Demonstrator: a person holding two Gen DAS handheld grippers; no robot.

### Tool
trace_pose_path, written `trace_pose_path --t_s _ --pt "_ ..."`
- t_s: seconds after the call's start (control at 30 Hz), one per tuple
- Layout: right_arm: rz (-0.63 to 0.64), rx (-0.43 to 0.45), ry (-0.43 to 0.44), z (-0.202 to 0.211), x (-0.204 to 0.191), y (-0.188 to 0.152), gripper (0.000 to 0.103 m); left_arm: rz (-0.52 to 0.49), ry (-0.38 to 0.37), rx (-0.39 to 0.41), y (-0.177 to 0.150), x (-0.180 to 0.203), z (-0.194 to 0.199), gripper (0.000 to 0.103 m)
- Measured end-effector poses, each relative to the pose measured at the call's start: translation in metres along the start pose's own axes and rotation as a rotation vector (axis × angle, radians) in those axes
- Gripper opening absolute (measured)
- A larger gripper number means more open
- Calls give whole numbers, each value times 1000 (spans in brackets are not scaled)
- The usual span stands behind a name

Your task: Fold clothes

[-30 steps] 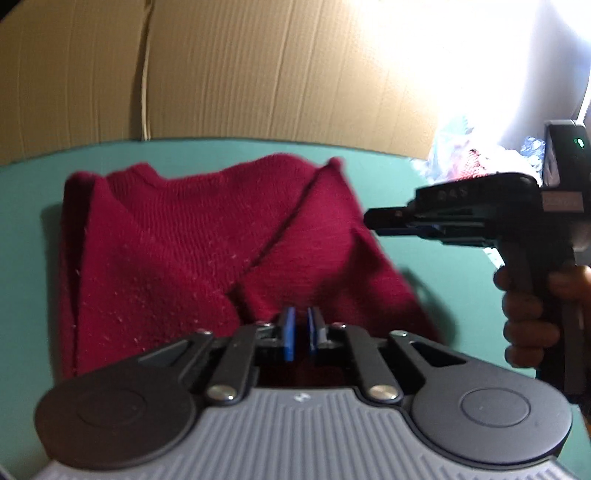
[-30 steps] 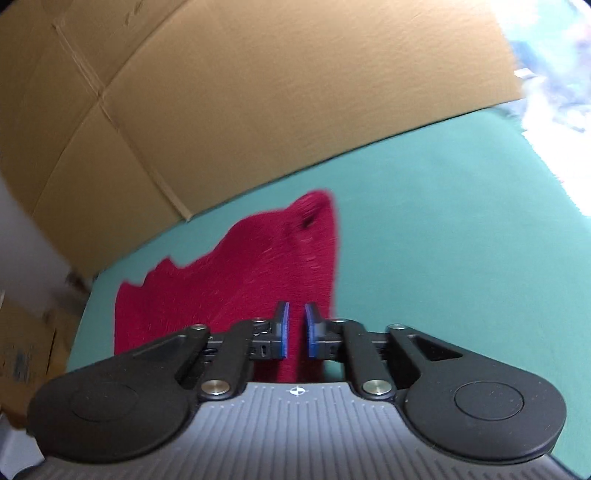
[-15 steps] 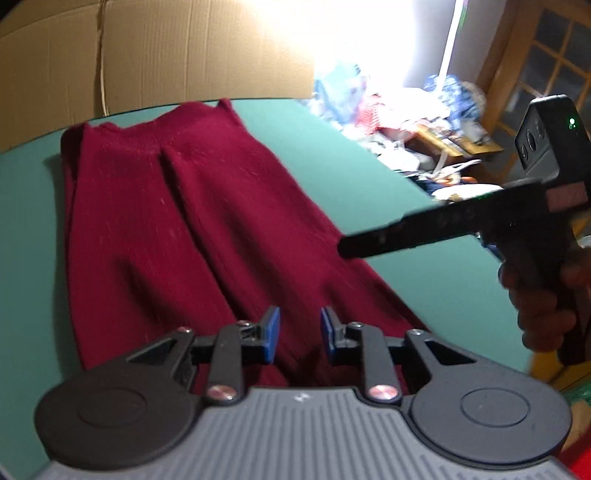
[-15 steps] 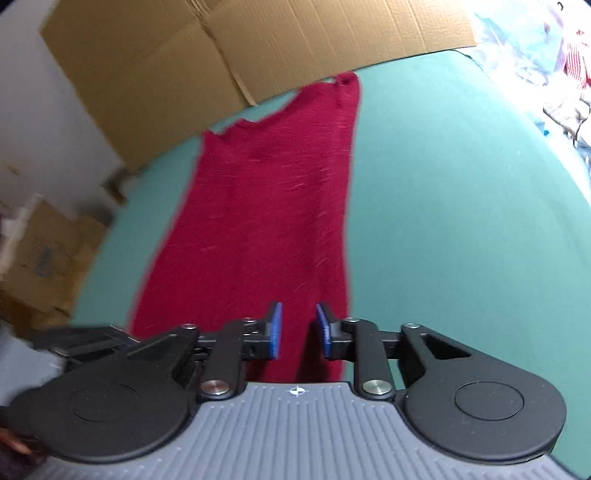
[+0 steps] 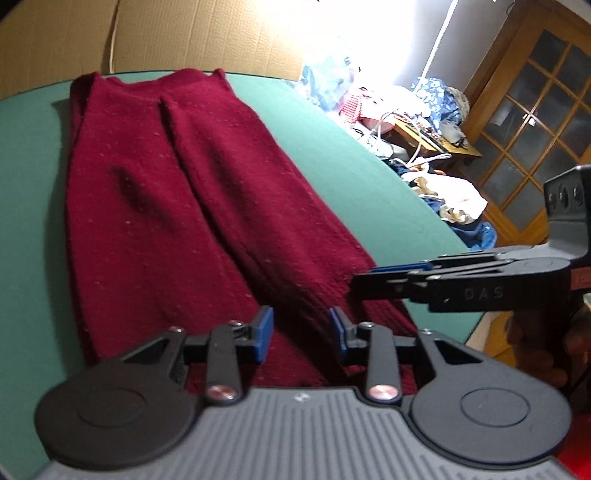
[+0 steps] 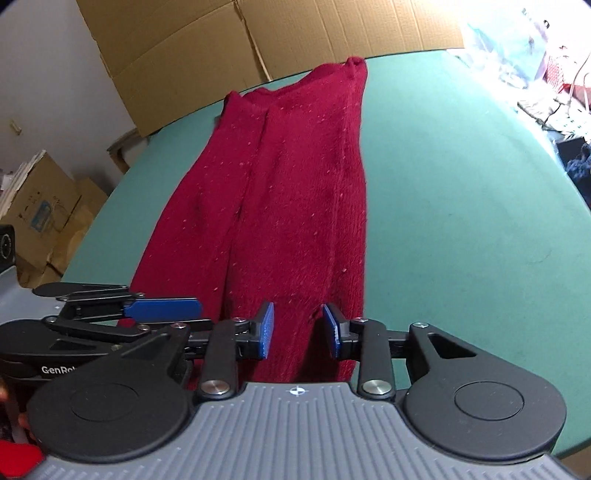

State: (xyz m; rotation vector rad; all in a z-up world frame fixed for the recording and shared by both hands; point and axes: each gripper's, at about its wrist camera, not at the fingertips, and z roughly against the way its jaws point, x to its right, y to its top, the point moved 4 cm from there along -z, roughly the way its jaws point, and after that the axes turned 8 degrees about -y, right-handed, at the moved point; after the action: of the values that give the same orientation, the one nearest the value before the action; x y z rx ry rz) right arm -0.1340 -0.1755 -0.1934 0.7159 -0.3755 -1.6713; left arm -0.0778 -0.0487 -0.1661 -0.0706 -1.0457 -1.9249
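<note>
Both grippers had pulled back toward me since the earlier frame, and the red sweater (image 6: 291,206) then lay long and flat where before it was bunched up short. I think I had dragged its near end back so the cloth would lie smooth for the next fold.

Closest to me, the left gripper (image 5: 301,334) hung over the near hem. Its jaws were opening, with only air between the blue pads (image 5: 263,330) and the cloth lying below them. The right gripper (image 6: 297,326) was opening too, and nothing was pinched in it. In the left view it showed from the side (image 5: 397,273), just past the hem's right corner. I judged both were letting go because the hem was where I wanted it.

Farther out, the sweater ran away from me down the green table (image 6: 461,206), with its sides folded in to make a narrow strip. Its far end nearly reached the cardboard sheet (image 6: 280,33) standing behind the table. Off to the right was a messy pile of things (image 5: 388,110), well apart from the sweater.
</note>
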Motion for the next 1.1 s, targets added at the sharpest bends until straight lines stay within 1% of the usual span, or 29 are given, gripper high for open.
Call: trace_pose_path --t_s 0.03,0.1,0.17,0.2,0.23,0.27,0.3,0.33,0.37,0.43,0.57,0.6,0.7,0.73,0.77,0.8,0.83,0.87,0.93,1.03,1.1 --pt "3 6 -4 1 1 0 33 6 -1 -3 -1 1 -1 52" --pt "-2 2 -13 -4 5 2 35 32 -12 -14 -1 0 -6 59" --pt "-13 -16 -6 -4 10 -1 35 42 0 -29 -1 4 -14 59" --pt "-6 -11 7 -2 11 -2 33 39 16 -35 -1 6 -18 58" --pt "17 -2 5 2 10 -3 25 31 35 -34 0 9 -21 57" --pt "42 8 0 5 9 -3 21 29 46 -29 0 10 -22 56" --pt "69 19 -8 7 7 -3 15 33 53 -25 0 12 -23 47" --pt "94 24 2 9 5 -3 6 36 58 -23 0 13 -25 21" --pt "114 21 23 8 2 -3 4 40 62 -24 -1 14 -25 13" --pt "139 10 42 7 0 -2 1 45 70 -21 0 16 -24 9" --pt "120 25 59 14 8 2 1 53 82 -5 2 21 -16 4" --pt "110 34 64 18 11 4 1 52 76 7 4 23 -10 1" --pt "87 22 105 27 18 11 2 32 62 33 12 32 1 1" --pt "83 12 115 28 19 12 8 33 63 25 13 32 0 2" --pt "82 1 115 25 18 12 11 33 66 17 14 32 0 4" --pt "84 -10 113 21 17 11 21 32 75 8 13 29 -1 8" --pt "90 -28 113 17 16 8 27 31 93 -2 11 27 -3 8" --pt "92 -44 111 12 14 5 27 32 110 -16 8 24 -5 10" --pt "81 -65 96 4 14 -1 27 42 137 -35 3 18 -8 30" --pt "51 -54 102 3 14 -1 27 98 135 -15 5 5 -5 38" --pt "-3 -36 115 6 17 7 28 157 106 18 13 -4 -2 39"
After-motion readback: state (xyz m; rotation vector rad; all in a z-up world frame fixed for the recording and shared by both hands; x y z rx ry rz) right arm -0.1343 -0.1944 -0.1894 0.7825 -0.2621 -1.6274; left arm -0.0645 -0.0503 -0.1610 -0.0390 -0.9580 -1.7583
